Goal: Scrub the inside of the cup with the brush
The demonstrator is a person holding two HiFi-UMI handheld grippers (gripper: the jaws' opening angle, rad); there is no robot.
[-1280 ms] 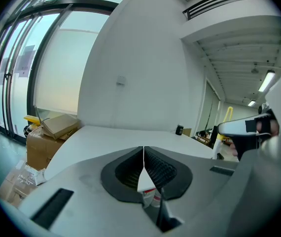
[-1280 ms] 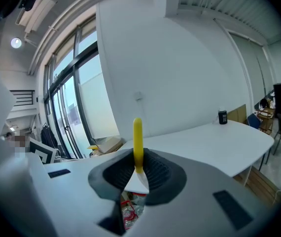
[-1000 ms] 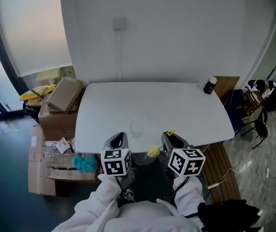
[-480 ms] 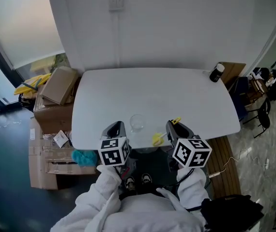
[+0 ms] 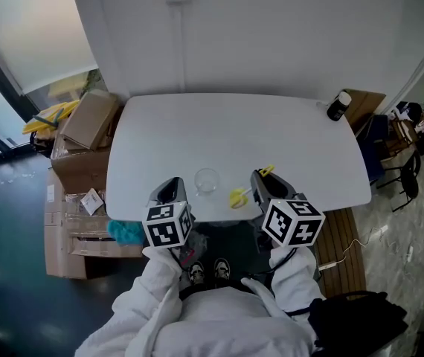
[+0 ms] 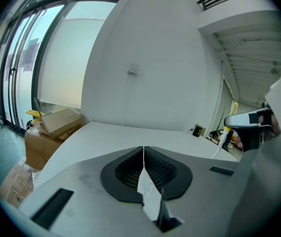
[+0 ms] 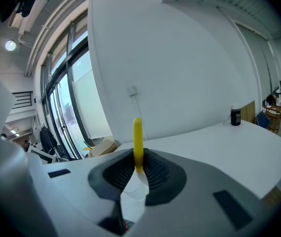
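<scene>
A clear cup (image 5: 207,180) stands on the white table (image 5: 286,140) near its front edge. My left gripper (image 5: 169,189) hovers just left of the cup, apart from it. In the left gripper view the left gripper (image 6: 143,154) has its jaws pressed together with nothing between them. My right gripper (image 5: 262,178) is right of the cup, shut on the brush (image 5: 238,197). The brush's yellow head points toward the cup. In the right gripper view the brush's yellow end (image 7: 137,139) sticks up past the right gripper (image 7: 137,171). Neither gripper view shows the cup.
A black bottle (image 5: 339,105) with a white cap stands at the table's far right corner. Cardboard boxes (image 5: 85,129) are stacked on the floor to the left, with a teal object (image 5: 126,231) near them. A wooden bench (image 5: 344,244) and chairs (image 5: 402,177) are at the right.
Both grippers have moved forward from below the table's front edge to over it, flanking the cup. The brush stays in the right gripper.
</scene>
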